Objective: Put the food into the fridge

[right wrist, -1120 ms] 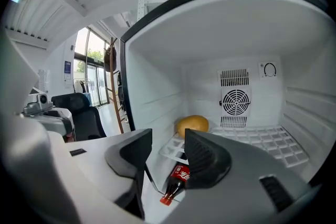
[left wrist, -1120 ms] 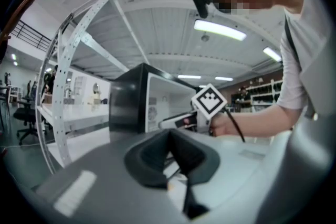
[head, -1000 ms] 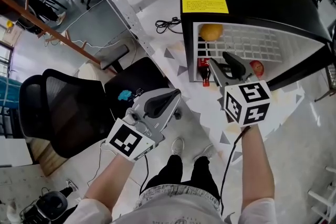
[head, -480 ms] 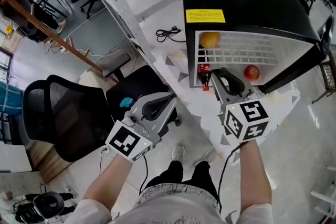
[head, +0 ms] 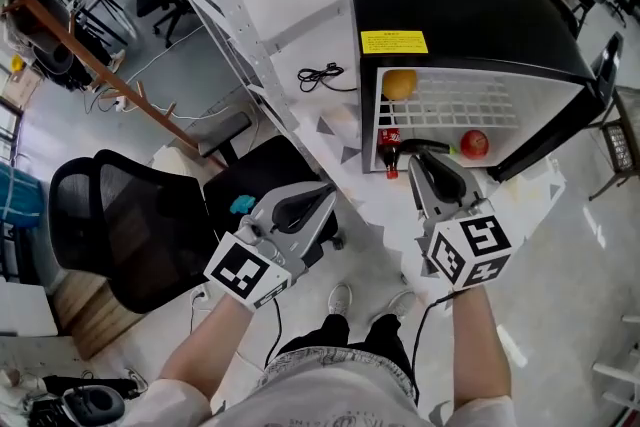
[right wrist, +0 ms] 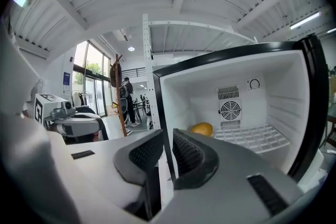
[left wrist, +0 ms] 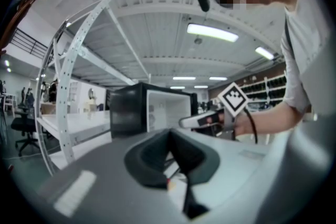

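Observation:
A black mini fridge (head: 470,5) stands open, and its white wire shelf (head: 470,100) shows. On the shelf's left lies a yellow fruit (head: 399,84), which the right gripper view also catches as a yellow fruit (right wrist: 201,128). A cola bottle (head: 389,149) and a red apple (head: 474,144) sit lower in the fridge. My right gripper (head: 425,155) is just outside the opening, between bottle and apple. Its jaws (right wrist: 166,138) are closing to a narrow gap with nothing between them. My left gripper (head: 322,192) hangs lower left, away from the fridge, shut and empty.
A black office chair (head: 130,225) stands on my left. A perforated metal rack upright (head: 215,5) runs diagonally past the fridge. A black cable (head: 320,73) lies beside the fridge. The fridge's top bears a yellow label (head: 394,42).
My right gripper has drawn back from the fridge opening toward me and its jaws have narrowed. The apple stays inside the fridge. The left gripper has hardly moved.

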Tool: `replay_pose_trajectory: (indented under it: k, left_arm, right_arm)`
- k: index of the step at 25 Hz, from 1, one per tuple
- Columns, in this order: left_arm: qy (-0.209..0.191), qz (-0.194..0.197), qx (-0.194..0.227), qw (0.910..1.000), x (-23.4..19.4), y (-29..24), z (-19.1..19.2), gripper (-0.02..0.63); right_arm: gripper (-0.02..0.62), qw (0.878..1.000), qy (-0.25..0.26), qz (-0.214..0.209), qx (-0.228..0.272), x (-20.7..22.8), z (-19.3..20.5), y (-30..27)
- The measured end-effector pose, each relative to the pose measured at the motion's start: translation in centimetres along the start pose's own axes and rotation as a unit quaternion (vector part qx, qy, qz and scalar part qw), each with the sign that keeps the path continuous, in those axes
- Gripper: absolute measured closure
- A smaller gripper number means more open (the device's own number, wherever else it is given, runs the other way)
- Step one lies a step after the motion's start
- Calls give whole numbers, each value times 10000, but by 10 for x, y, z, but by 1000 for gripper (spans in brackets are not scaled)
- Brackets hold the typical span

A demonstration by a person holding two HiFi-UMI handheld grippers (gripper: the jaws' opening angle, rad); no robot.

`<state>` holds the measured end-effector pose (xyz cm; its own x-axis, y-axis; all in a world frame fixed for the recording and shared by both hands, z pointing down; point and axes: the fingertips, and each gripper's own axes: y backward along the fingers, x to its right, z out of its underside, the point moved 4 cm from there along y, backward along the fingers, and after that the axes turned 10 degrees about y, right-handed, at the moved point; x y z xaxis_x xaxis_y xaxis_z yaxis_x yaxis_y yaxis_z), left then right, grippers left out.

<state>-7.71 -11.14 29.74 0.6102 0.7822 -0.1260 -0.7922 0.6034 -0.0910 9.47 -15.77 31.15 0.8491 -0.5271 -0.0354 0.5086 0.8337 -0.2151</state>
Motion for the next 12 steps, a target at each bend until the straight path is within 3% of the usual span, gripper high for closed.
replay_pose_trajectory:
  k: [12]
  left_arm:
    - [-87, 126, 52, 9999, 3, 14, -6, 600]
  right_arm:
    - [568, 9999, -37, 104, 110, -23, -4, 28]
